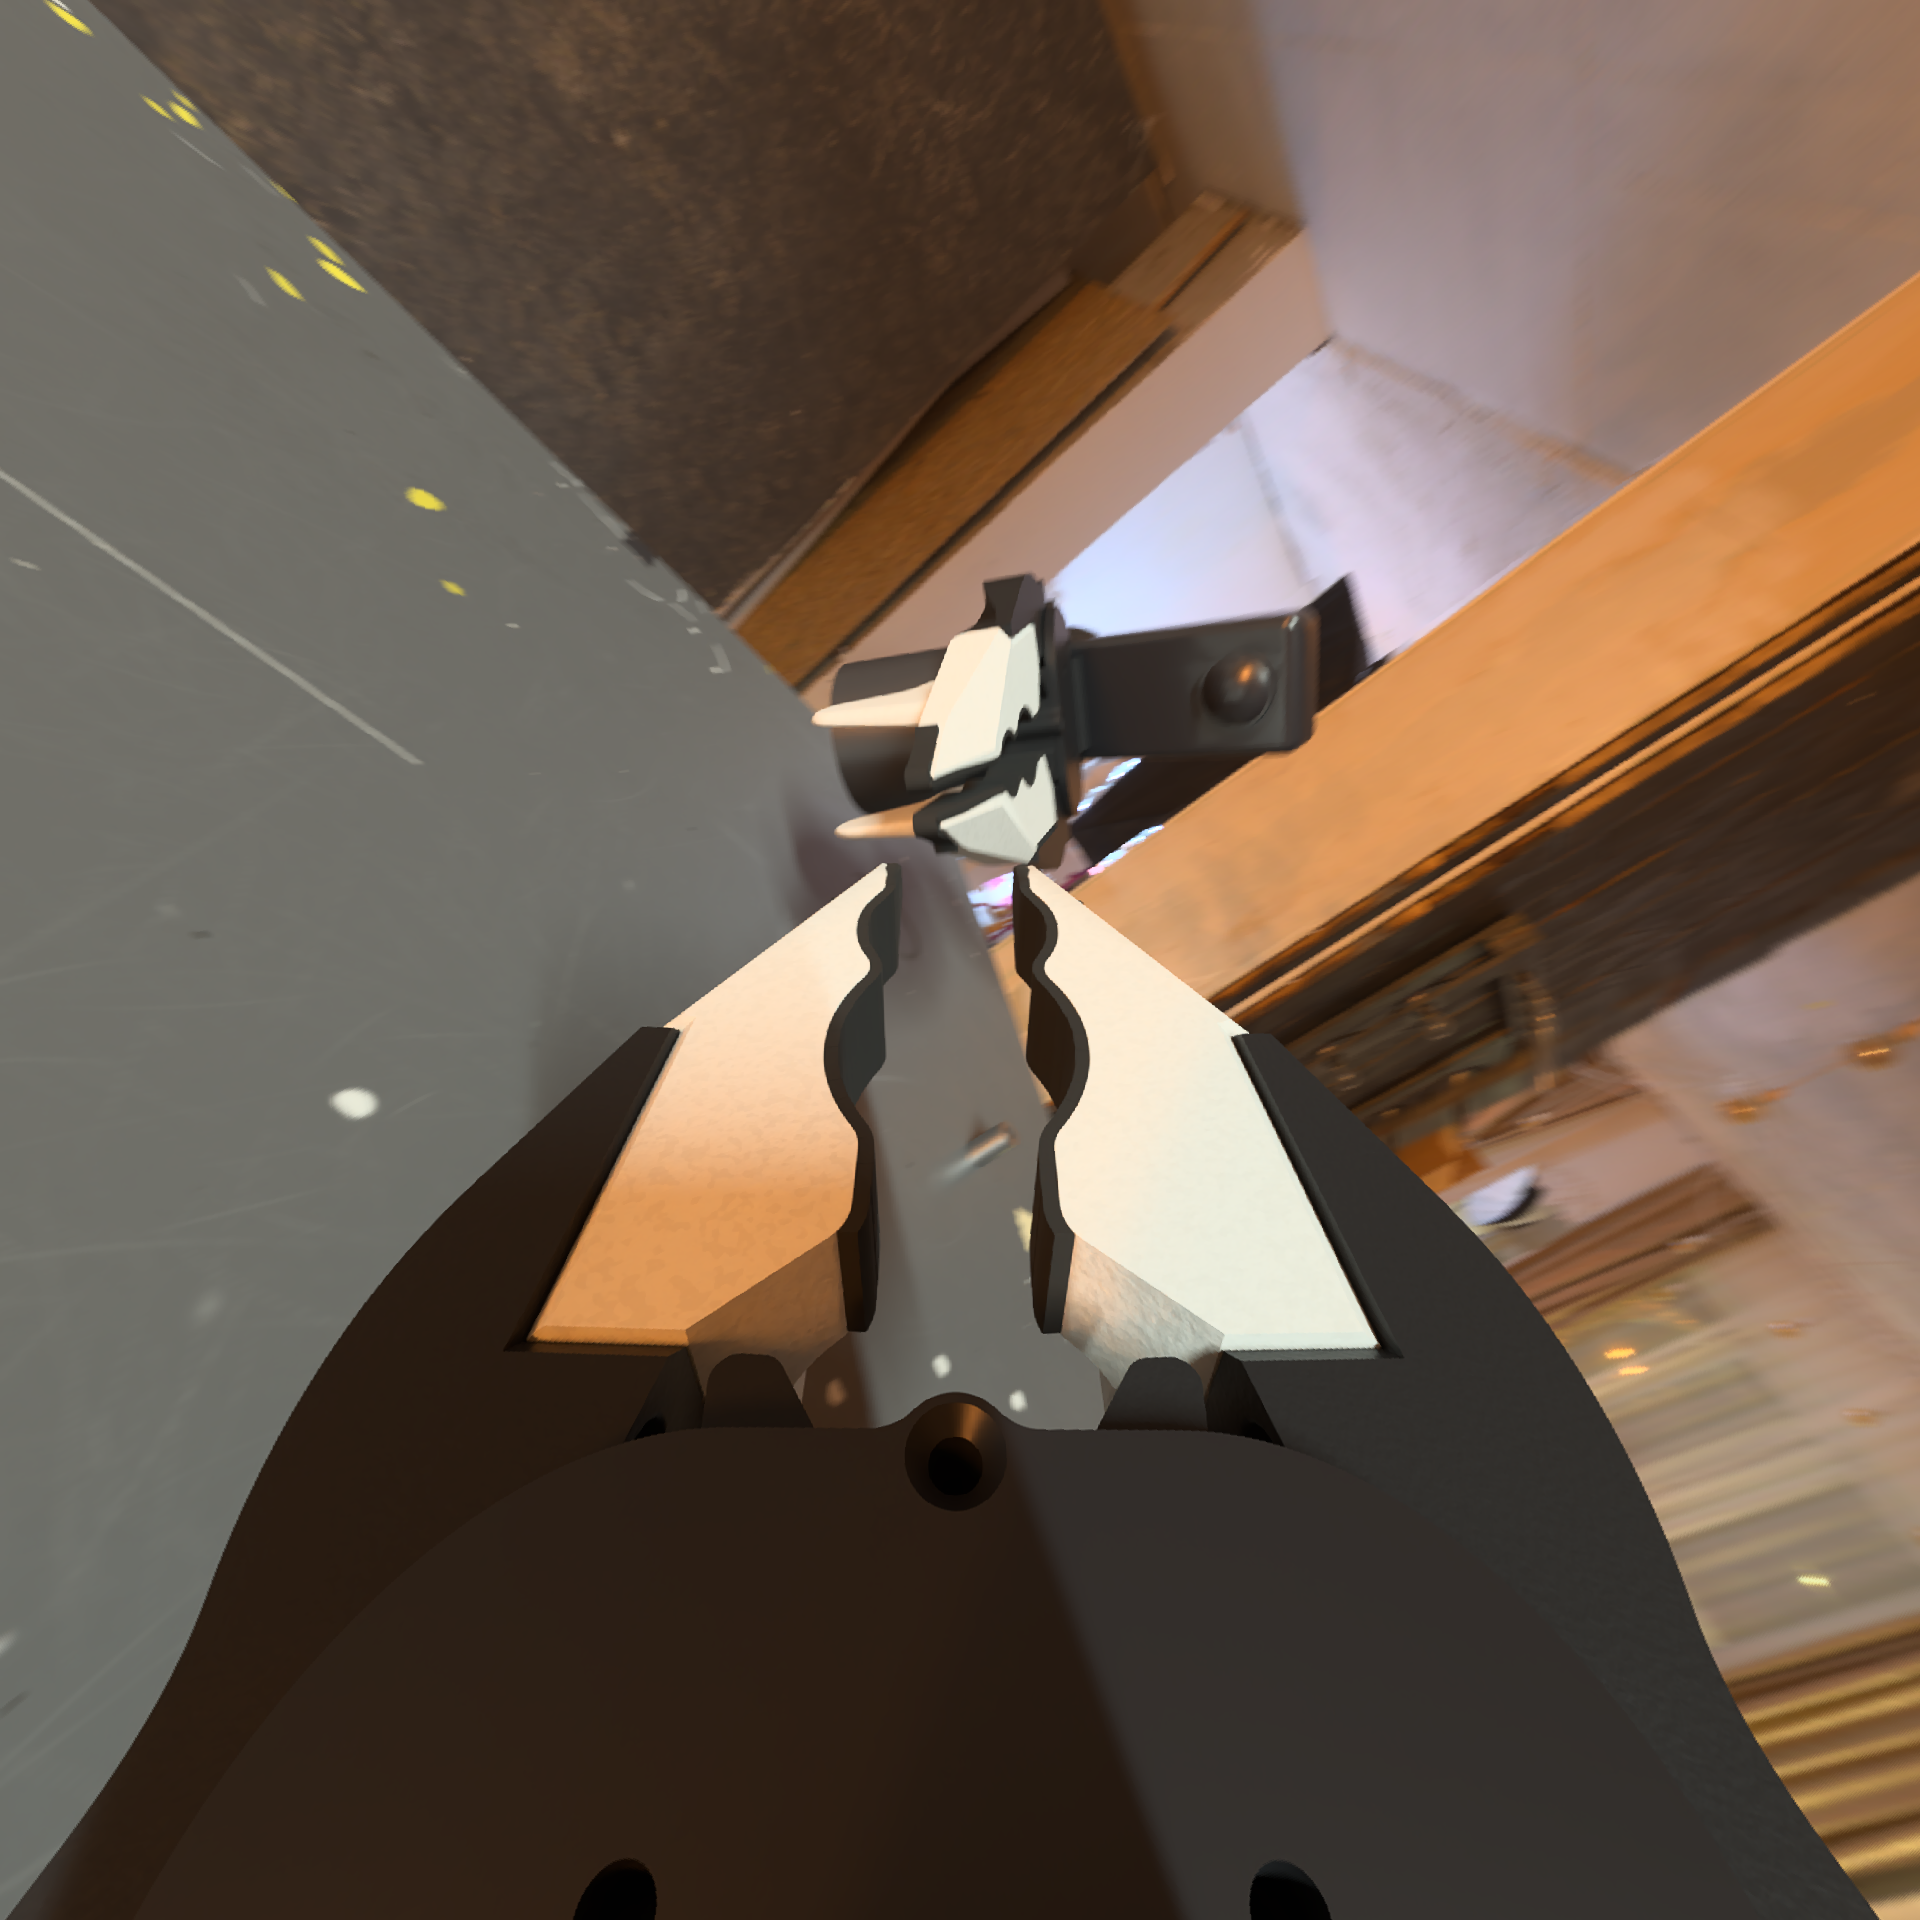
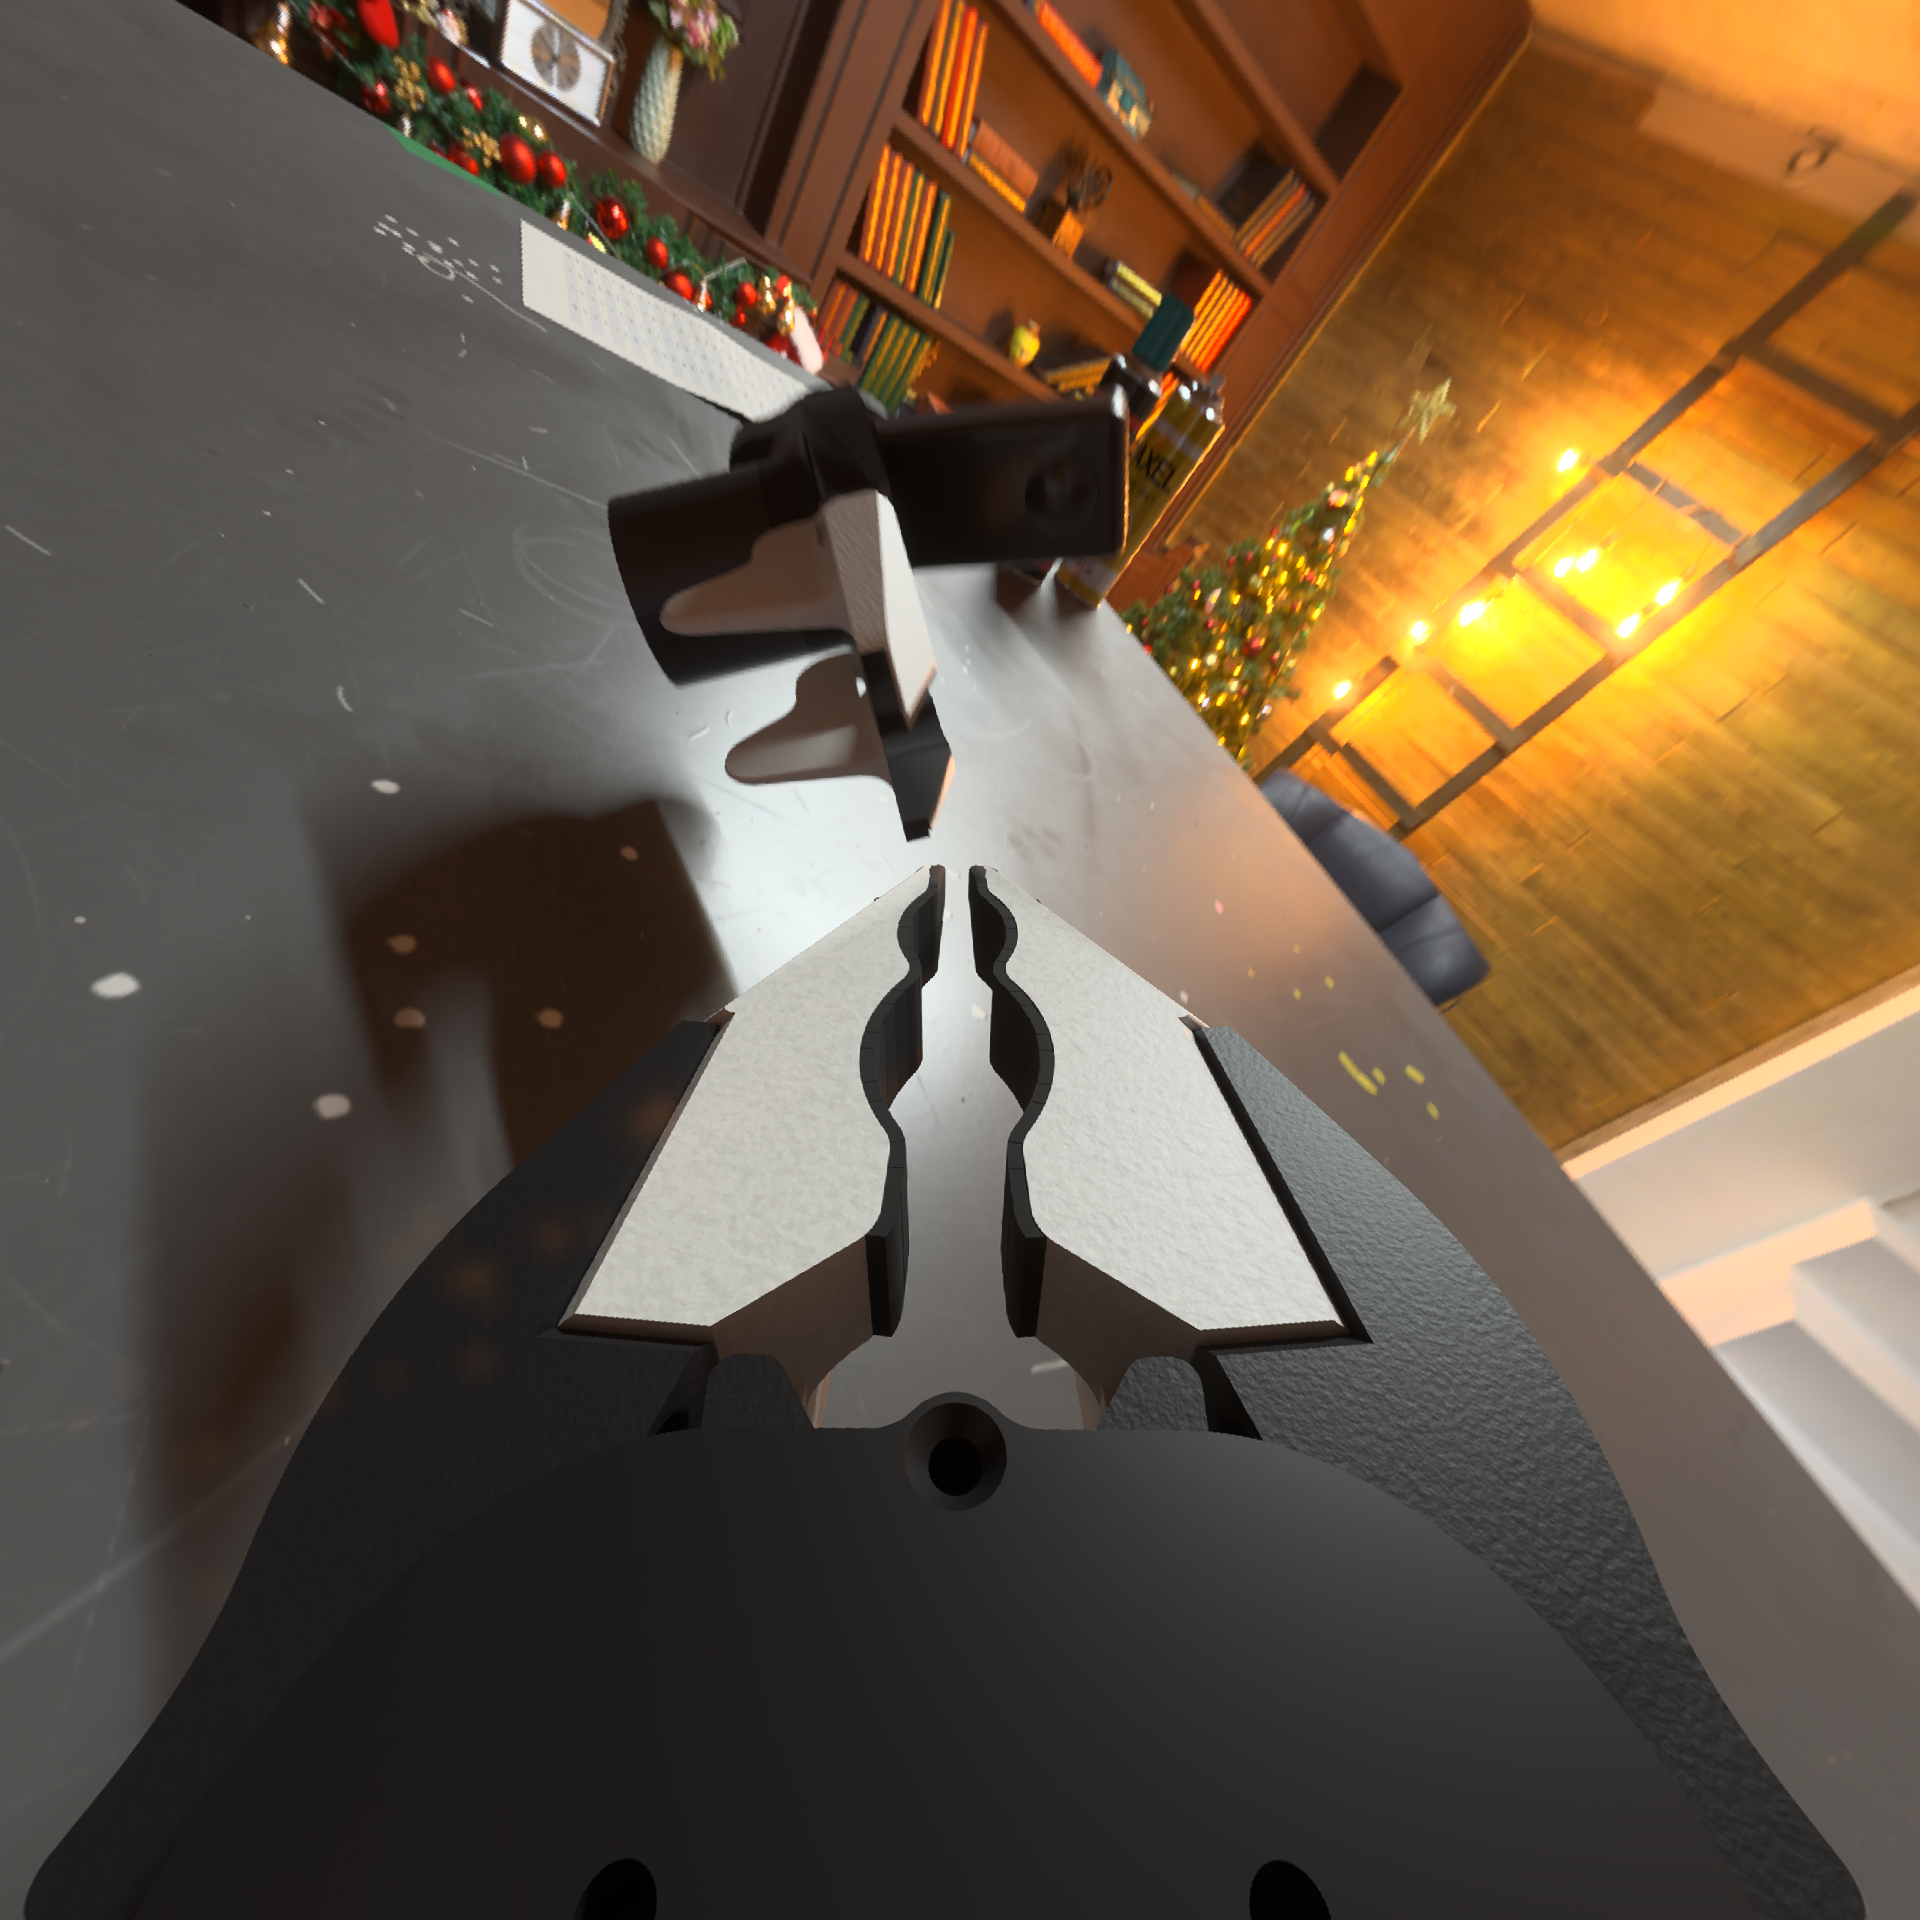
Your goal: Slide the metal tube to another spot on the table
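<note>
Left wrist view: the scratched grey bench (image 1: pixel 312 831) filled the left side, its surface speckled with yellow and white flecks. At centre, the black-bodied left tongs (image 1: pixel 954 883) with white fingers stood at a narrow gap and held nothing. A small pale sliver (image 1: pixel 982 1143) on the bench between the fingers was too blurred to identify. Beyond the tips, the matching right tongs (image 1: pixel 831 772) hovered over the bench edge, with a visible gap between the fingers. Part of the body was hidden behind its own fingers.

Right wrist view: a white perforated sheet (image 2: pixel 644 332) lay at upper left near the far bench edge. One end passed behind the left tongs, which cast a broad shadow on the bench. In the foreground, the right tongs showed only a slit at the tips, with nothing between them. Right of the left tongs stood an upright dark-topped, olive-yellow cylinder (image 2: pixel 1169 457), presumed to be the metal tube. It was on the bench near the far edge, well apart from both tongs. Its left side was covered by the left tongs' body, and its material was not discernible.
</note>
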`<action>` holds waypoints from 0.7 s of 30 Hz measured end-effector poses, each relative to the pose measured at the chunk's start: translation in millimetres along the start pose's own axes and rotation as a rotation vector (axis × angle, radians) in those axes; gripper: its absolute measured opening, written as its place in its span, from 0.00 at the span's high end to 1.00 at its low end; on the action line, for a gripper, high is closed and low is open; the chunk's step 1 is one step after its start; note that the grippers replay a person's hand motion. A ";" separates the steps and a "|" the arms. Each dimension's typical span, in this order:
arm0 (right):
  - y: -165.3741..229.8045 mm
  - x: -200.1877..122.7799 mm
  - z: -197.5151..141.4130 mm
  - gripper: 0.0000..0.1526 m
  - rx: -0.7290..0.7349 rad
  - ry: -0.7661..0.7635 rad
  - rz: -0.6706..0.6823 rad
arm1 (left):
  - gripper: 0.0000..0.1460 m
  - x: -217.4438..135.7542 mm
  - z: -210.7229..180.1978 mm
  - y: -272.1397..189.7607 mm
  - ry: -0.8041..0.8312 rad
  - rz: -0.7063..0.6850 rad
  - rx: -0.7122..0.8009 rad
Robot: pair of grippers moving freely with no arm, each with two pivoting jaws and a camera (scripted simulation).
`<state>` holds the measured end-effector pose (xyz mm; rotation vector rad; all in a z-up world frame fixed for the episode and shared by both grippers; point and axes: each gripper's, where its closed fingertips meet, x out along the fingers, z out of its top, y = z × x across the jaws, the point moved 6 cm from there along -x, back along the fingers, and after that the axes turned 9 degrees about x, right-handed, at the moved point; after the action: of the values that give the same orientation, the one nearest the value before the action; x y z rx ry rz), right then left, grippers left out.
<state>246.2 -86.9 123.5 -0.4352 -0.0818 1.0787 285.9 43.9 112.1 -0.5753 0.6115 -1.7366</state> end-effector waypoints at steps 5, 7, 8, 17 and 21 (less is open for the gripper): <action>-18.1 -13.1 -18.5 0.97 0.099 0.074 -0.050 | 0.76 -12.9 -13.0 6.0 0.242 0.299 0.300; -24.9 -19.5 -24.5 0.96 0.133 0.096 -0.072 | 0.73 -9.4 -25.1 6.0 0.379 0.384 0.403; -27.3 -22.5 -27.0 0.96 0.147 0.109 -0.077 | 0.72 -4.9 -31.0 4.2 0.413 0.393 0.431; -13.6 -58.5 -45.2 0.96 0.240 0.276 -0.054 | 0.67 51.2 -82.1 -29.8 0.606 0.205 0.538; -13.6 -72.6 -50.1 0.96 0.250 0.280 -0.114 | 0.67 84.5 -110.3 -38.1 0.731 0.129 0.603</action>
<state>236.6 -170.4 93.4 -0.3471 0.2704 0.8931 166.5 -18.3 60.9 0.5347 0.5537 -1.8691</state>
